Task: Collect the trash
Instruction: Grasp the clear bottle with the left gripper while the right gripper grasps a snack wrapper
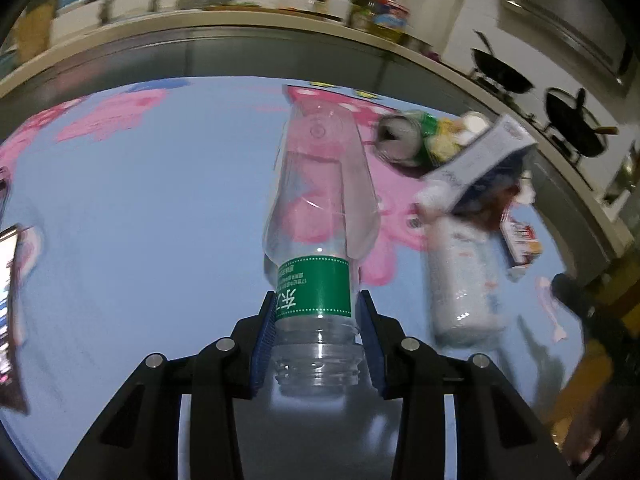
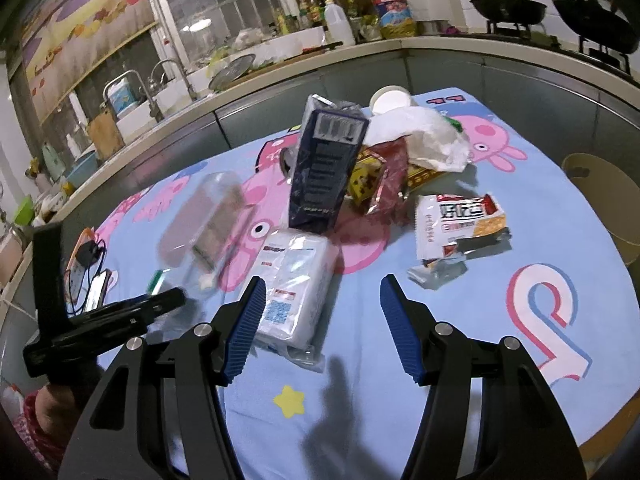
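The left gripper's fingers (image 1: 266, 344) sit on either side of a clear plastic bottle (image 1: 320, 216), their blue pads against its neck and green label, so the left gripper (image 1: 318, 332) is closed on it. The bottle has no cap; its open mouth faces the camera and its base points away over the blue cartoon tablecloth (image 1: 140, 220). The right gripper (image 2: 320, 320) hangs with its fingers wide apart and nothing between them. Just beyond the bottle's base lies a tipped can (image 1: 396, 140). Right of the bottle a white wrapped pack (image 1: 464, 280) lies flat, with a dark carton (image 2: 324, 172) leaning behind it. Farther right of the bottle are a crumpled white bag (image 2: 424, 140) and a torn snack wrapper (image 2: 460, 224).
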The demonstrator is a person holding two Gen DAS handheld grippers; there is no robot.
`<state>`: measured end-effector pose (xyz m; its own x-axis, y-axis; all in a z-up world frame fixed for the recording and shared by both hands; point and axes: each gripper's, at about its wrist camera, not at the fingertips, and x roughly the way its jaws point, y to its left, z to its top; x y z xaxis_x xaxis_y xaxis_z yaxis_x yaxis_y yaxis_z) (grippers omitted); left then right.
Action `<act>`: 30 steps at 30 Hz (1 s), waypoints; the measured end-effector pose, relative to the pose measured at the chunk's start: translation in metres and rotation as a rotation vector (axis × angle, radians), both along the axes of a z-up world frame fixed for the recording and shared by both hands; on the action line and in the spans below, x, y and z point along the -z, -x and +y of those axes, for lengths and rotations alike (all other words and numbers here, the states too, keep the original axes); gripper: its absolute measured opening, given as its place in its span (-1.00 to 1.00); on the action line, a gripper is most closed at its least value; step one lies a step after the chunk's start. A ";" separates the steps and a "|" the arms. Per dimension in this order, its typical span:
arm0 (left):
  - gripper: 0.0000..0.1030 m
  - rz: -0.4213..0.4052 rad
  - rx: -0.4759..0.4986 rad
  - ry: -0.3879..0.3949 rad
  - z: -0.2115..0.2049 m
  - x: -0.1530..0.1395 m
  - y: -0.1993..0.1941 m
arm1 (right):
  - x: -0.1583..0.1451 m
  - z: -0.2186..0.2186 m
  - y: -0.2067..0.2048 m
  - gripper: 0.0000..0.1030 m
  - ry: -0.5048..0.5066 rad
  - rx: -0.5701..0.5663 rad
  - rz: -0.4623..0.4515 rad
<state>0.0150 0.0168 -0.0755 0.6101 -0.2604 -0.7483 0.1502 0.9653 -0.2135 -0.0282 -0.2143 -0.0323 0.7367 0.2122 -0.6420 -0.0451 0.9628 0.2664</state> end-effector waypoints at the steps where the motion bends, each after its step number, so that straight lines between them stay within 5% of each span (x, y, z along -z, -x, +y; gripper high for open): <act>1: -0.22 0.001 -0.019 -0.010 0.008 0.002 0.005 | 0.001 0.003 -0.002 0.15 0.004 -0.012 0.005; 10: -0.21 0.030 -0.080 -0.029 0.025 0.006 0.018 | 0.009 0.029 -0.010 0.15 0.045 -0.101 0.046; 14: 0.24 0.029 -0.104 -0.042 0.022 0.006 0.014 | 0.009 0.026 -0.009 0.15 0.040 -0.089 0.051; 19: 0.33 0.029 -0.111 -0.038 0.020 0.004 0.010 | 0.015 0.014 -0.014 0.16 -0.004 -0.066 0.086; 22: 0.49 0.007 -0.123 -0.043 0.020 -0.002 0.008 | 0.016 -0.012 -0.015 0.16 -0.026 0.021 0.081; 30: 0.44 -0.003 -0.122 -0.078 0.014 -0.003 -0.005 | 0.011 -0.093 -0.019 0.16 -0.070 0.239 0.051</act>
